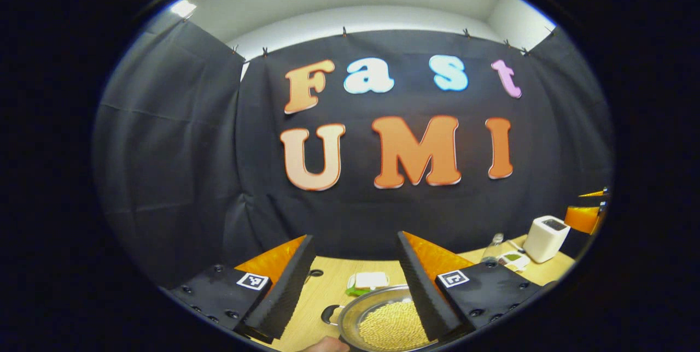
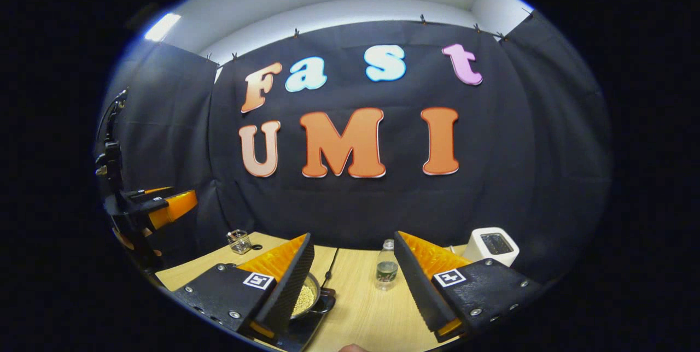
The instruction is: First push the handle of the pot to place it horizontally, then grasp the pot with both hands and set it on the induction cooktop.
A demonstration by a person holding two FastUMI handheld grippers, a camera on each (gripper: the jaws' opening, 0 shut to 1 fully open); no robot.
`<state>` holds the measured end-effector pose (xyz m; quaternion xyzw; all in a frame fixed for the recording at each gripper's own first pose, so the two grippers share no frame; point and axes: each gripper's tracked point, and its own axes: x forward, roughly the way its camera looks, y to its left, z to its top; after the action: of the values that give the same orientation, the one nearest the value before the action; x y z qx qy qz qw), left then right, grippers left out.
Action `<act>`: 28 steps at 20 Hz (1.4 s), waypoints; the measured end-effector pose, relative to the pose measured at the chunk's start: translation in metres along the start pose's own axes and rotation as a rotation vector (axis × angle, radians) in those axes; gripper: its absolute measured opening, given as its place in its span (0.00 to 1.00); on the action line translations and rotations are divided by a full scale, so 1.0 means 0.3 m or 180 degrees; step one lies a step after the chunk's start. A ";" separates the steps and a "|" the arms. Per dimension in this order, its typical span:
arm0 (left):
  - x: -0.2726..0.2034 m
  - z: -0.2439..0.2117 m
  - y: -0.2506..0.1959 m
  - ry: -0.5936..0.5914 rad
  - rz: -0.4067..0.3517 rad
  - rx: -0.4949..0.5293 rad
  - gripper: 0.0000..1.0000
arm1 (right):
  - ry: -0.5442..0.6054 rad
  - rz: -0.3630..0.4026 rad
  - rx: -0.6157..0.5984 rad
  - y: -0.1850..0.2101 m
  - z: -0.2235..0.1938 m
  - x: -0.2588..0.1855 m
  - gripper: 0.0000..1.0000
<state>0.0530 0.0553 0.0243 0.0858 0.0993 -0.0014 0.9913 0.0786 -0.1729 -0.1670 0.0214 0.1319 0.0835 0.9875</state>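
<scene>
In the left gripper view a metal pot [image 1: 350, 316] full of yellow beans sits low on the wooden table, with a small black loop handle [image 1: 330, 314] on its left side. My left gripper [image 1: 355, 237] is open above it, and one finger [image 1: 424, 286] covers the pot's right part. In the right gripper view the pot [image 2: 307, 296] peeks out from behind one finger [image 2: 284, 286], its black handle [image 2: 326, 300] pointing right. It rests on a black slab [image 2: 303, 329], apparently the induction cooktop. My right gripper [image 2: 353, 236] is open and holds nothing.
A white toaster-like box [image 1: 547, 237] [image 2: 492, 245] stands at the back right of the table. Near it is a clear bottle [image 2: 386, 267] [image 1: 495, 242]. A green and white item [image 1: 367, 282] lies behind the pot. A glass jar [image 2: 239, 241] stands at the back left.
</scene>
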 end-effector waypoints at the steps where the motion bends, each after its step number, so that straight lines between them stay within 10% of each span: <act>1: -0.021 0.054 -0.017 -0.0104 -0.0024 -0.0002 1.00 | -0.0127 -0.0054 -0.0045 -0.039 0.048 -0.031 0.96; 13: -0.275 0.370 -0.103 -0.0875 0.0088 -0.0166 0.99 | -0.1044 -0.0225 -0.0258 -0.356 0.353 -0.275 0.98; 28: -0.368 0.450 -0.190 -0.1049 0.0033 -0.0383 0.94 | -0.1097 0.0029 -0.0281 -0.375 0.361 -0.351 0.97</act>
<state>-0.0299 -0.0256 0.1668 0.0254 -0.0650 -0.0044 0.9975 0.0248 -0.3039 -0.0428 -0.0073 -0.0432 0.0889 0.9951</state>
